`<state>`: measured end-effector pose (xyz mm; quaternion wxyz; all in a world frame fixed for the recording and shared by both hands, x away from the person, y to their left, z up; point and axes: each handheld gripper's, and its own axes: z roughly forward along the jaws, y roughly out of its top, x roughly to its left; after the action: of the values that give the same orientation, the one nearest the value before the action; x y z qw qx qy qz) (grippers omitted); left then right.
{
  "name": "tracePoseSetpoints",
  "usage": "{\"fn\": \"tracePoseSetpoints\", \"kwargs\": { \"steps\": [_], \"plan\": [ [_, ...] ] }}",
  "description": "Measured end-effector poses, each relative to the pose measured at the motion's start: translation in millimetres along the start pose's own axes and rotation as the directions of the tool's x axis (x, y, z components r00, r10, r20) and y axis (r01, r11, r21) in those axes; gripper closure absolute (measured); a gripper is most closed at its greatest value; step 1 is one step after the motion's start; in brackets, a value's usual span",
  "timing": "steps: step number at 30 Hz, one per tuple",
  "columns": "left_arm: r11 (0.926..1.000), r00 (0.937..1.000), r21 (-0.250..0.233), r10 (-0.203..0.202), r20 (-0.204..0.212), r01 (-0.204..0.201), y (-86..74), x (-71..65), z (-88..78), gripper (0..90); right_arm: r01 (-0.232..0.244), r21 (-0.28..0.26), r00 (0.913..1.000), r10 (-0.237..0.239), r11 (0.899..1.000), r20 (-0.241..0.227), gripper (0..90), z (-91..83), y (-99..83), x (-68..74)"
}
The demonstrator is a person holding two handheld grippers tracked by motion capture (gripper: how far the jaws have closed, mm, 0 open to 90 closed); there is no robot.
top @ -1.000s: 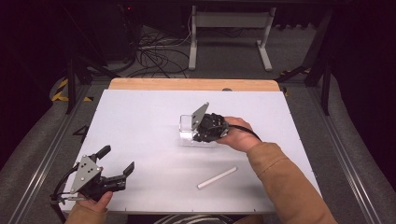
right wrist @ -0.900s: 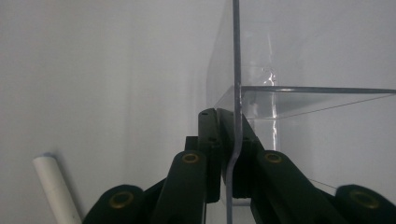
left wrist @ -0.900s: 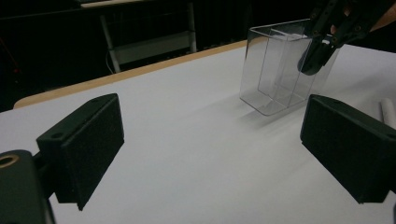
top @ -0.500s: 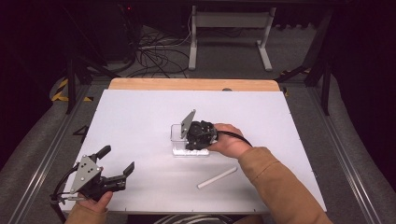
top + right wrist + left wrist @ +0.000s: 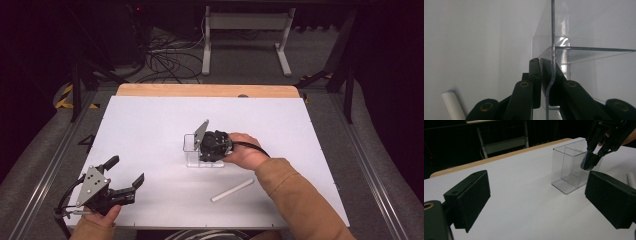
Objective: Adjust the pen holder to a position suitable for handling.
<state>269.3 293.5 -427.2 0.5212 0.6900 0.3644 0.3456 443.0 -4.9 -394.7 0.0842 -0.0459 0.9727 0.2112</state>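
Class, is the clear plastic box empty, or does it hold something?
Empty: the clear plastic box shows bare compartments through its walls; the white stick lies outside on the table.

Moved, together with the right gripper point(image 5: 202, 145), the clear box point(image 5: 192, 150): a second ago farther back and to the right on the white table point(image 5: 150, 120), half a second ago drawn nearer and leftward, now nearer still to the person's edge and more to the left; shifted likewise the right hand point(image 5: 245, 152) and its tan sleeve point(image 5: 295, 195), reaching less far across the table; narrowed the gap between box and white stick point(image 5: 232, 190), the box now just behind the stick's far end rather than well behind it; jaws just been opening slightly, with the box's wall between them, still pinched in the right gripper view.
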Motion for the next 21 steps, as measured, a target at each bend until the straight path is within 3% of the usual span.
{"fn": "tracePoseSetpoints", "kwargs": {
  "steps": [4, 7, 10, 11, 13, 14, 15, 18, 21],
  "plan": [
    [1.0, 1.0, -0.001, 0.0, -0.001, 0.0, -0.1, 0.6, 0.2, 7.1, -0.003, -0.022, 1.0, 0.003, 1.0, 0.004, 73.8, -5.0, -0.9, 0.1],
    [1.0, 1.0, -0.002, -0.002, -0.001, 0.002, -0.2, 1.0, 1.0, 7.1, -0.035, -0.098, 0.9992, 0.037, 0.995, 0.016, 58.4, -21.2, -3.7, 0.4],
    [1.0, 1.0, 0.002, -0.003, 0.0, 0.003, -0.1, 1.4, 1.8, 7.1, -0.073, -0.177, 0.9961, 0.081, 0.982, 0.036, 43.4, -38.5, -6.4, 2.7],
    [1.0, 1.0, 0.001, -0.002, 0.0, 0.002, 0.0, 1.4, 2.3, 7.1, -0.073, -0.177, 0.9961, 0.081, 0.982, 0.036, 43.4, -38.5, -6.4, 2.7],
    [1.0, 1.0, 0.001, 0.003, 0.002, -0.003, 0.2, 1.7, 2.9, 7.1, -0.097, -0.233, 0.9933, 0.109, 0.968, 0.038, 36.1, -51.3, -9.4, 4.7],
    [1.0, 1.0, 0.002, -0.004, 0.003, 0.004, 0.2, 1.3, 3.1, 7.1, -0.109, -0.287, 0.9903, 0.129, 0.952, 0.051, 28.9, -63.8, -13.6, 7.4],
    [1.0, 1.0, 0.0, -0.005, 0.003, 0.005, 0.2, 1.4, 3.5, 7.1, -0.109, -0.287, 0.9903, 0.129, 0.952, 0.051, 28.9, -63.8, -13.6, 7.4],
    [1.0, 1.0, 0.004, 0.0, 0.006, 0.0, 0.7, 1.9, 4.4, 7.1, -0.136, -0.363, 0.9848, 0.166, 0.922, 0.052, 23.2, -77.9, -21.8, 10.0],
    [1.0, 1.0, 0.001, -0.004, 0.009, 0.004, 0.9, 1.3, 5.6, 7.1, -0.143, -0.399, 0.9795, 0.187, 0.906, 0.074, 21.3, -86.3, -29.3, 12.6]
  ]
}}
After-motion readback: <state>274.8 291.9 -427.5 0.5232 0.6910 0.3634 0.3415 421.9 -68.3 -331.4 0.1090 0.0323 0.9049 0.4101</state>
